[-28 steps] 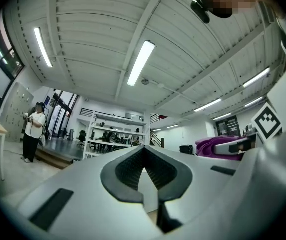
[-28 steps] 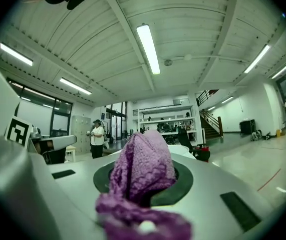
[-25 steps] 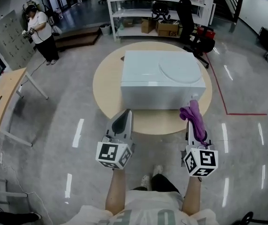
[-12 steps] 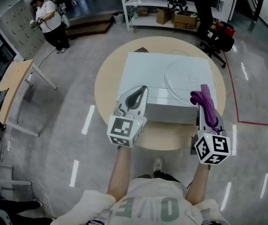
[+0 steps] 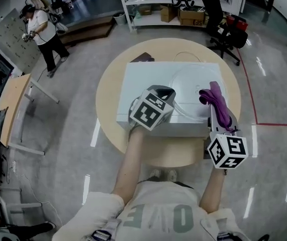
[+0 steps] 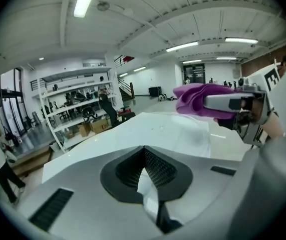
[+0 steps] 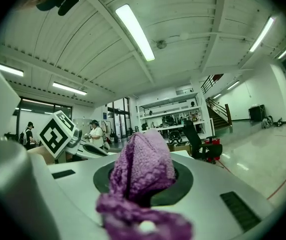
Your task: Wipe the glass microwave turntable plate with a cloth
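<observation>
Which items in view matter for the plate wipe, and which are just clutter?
In the job:
glass turntable plate, lying on top of the microwave
purple cloth, clamped in the right gripper
left gripper, shut and empty, above the microwave

Lying about:
dark flat item behind the microwave
shelves with boxes
office chair
side table

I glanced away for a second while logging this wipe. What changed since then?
Both grippers moved forward over the microwave: the left gripper now at the left rim of the glass plate, the right gripper over its right side. The right stayed shut on the purple cloth; the plate stayed put.
</observation>
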